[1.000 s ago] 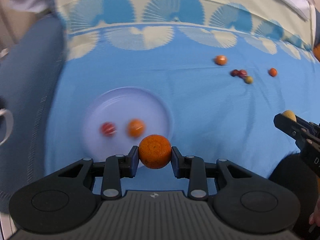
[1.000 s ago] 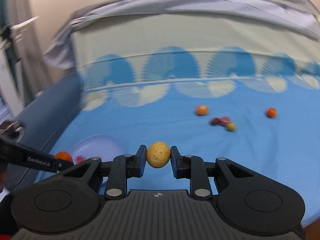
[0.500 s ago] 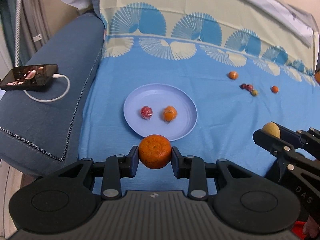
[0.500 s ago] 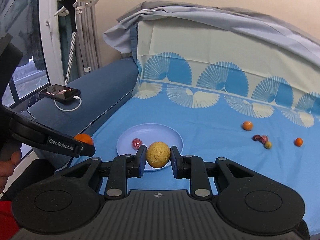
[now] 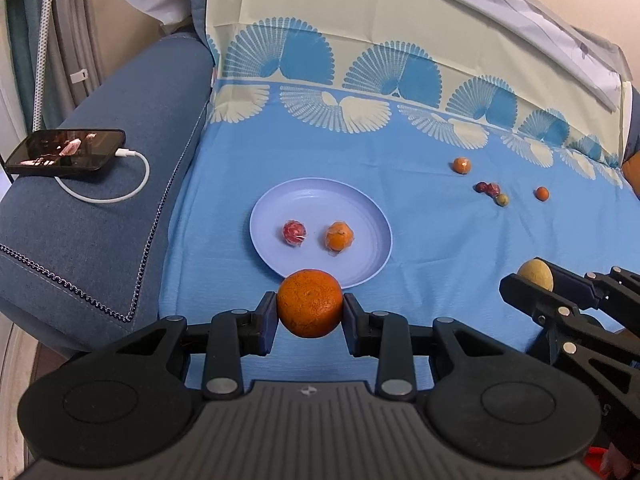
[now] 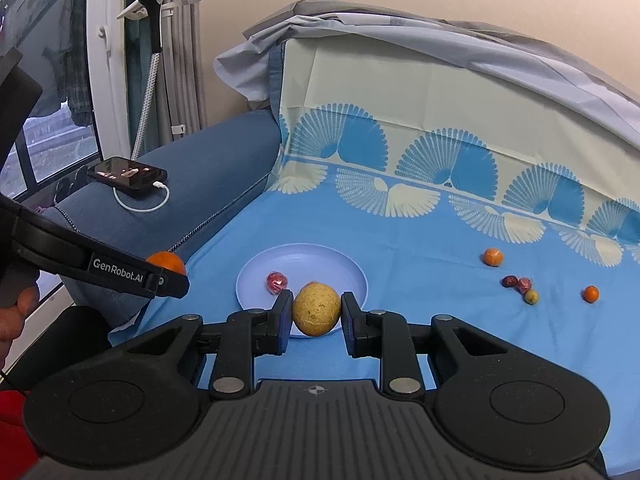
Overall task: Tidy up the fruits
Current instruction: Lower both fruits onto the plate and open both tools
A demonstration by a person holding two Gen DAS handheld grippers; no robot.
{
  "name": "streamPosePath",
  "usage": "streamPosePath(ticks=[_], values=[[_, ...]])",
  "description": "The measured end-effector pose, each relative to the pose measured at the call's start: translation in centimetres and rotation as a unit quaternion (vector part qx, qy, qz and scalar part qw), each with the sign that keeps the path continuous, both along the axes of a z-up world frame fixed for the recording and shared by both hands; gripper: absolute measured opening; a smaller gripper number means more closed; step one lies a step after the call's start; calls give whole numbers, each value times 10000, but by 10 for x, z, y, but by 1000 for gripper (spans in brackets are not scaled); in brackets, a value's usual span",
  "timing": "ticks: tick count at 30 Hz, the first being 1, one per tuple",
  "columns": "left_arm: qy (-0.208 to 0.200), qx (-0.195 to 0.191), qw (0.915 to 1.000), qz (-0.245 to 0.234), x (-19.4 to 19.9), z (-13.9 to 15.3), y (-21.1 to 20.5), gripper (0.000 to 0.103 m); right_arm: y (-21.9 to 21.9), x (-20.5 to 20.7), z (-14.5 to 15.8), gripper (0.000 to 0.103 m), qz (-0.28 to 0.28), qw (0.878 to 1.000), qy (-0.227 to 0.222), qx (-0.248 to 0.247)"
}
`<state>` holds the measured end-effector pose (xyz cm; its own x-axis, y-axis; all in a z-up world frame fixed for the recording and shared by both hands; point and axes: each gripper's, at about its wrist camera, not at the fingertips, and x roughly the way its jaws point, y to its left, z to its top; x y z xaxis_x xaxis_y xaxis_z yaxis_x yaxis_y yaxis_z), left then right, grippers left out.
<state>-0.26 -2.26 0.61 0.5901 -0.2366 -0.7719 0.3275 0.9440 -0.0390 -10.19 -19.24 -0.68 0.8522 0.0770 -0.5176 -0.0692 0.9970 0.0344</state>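
A dark blue sofa (image 5: 100, 208) fills the scene, its seat draped in a bright blue cloth with fan patterns (image 5: 440, 232). On the far-left armrest lies a black phone with a lit screen (image 5: 66, 152), a white charging cable (image 5: 120, 188) looping from it. A round pale-lilac plastic plate (image 5: 320, 200) sits on the cloth, left of centre, holding a small red wrapped fruit (image 5: 295, 233) and a small wrapped orange fruit (image 5: 339, 236), apart from each other.

My left claw (image 5: 310, 310) is closed on a rough-skinned round orange (image 5: 310, 304), just short of the plate's near rim, which it partly hides. My right claw (image 6: 316, 314) pinches a pale yellow, speckled round fruit (image 6: 316, 308); from that wrist it covers the plate's near edge and the orange fruit on it.

Far right on the cloth lie loose fruits: a small orange (image 5: 462, 165), two dark red ones touching (image 5: 487, 188), an olive-green one (image 5: 501, 199) and a tiny orange one (image 5: 542, 193). They are too small to identify further.
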Motion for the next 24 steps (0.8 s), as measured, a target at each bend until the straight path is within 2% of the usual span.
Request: streamPosePath(ticks=[12, 19, 24], values=[[131, 55, 9999, 20, 22, -7, 1, 37, -4, 16, -13, 27, -12, 9997, 255, 64], [287, 101, 9995, -5, 58, -16, -6, 37, -5, 47, -28, 27, -33, 9988, 481, 78], [258, 255, 9993, -54, 93, -28, -16, 37, -6, 76, -42, 27, 14, 9978, 654, 64]])
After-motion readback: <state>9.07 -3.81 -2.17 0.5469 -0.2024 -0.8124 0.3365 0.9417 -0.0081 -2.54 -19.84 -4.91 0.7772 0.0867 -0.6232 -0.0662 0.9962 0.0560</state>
